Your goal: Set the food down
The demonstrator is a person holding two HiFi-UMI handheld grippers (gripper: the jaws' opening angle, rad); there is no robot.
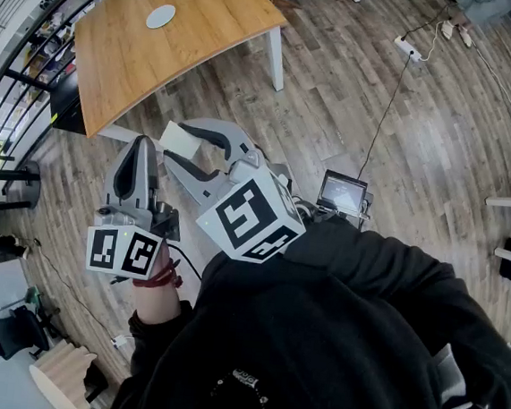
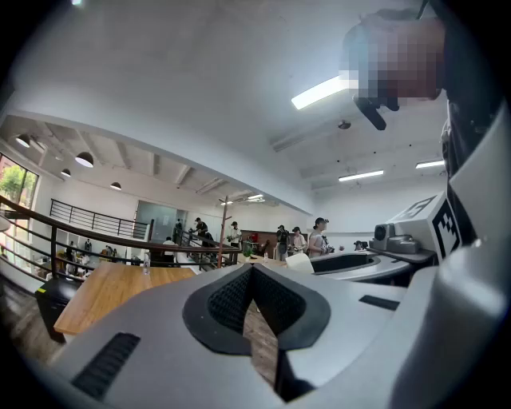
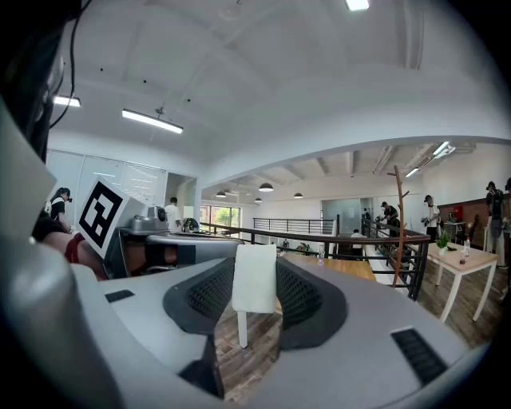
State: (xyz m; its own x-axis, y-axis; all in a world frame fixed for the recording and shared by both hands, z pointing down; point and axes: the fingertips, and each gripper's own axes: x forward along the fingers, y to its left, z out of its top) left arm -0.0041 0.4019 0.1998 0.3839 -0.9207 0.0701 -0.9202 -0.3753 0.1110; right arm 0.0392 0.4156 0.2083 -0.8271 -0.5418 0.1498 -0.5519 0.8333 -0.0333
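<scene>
While the left gripper (image 2: 252, 270) shows jaws pressed together, the right gripper (image 3: 255, 268) pinches the food (image 3: 254, 289), a pale flat slab on a stick (image 3: 242, 329).

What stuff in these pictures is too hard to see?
- Head view: round thing on the wooden table, too small to name.
- Head view: small screen on the floor, too small to read.
- Right gripper view: white food on a stick, too plain to tell its kind.
</scene>
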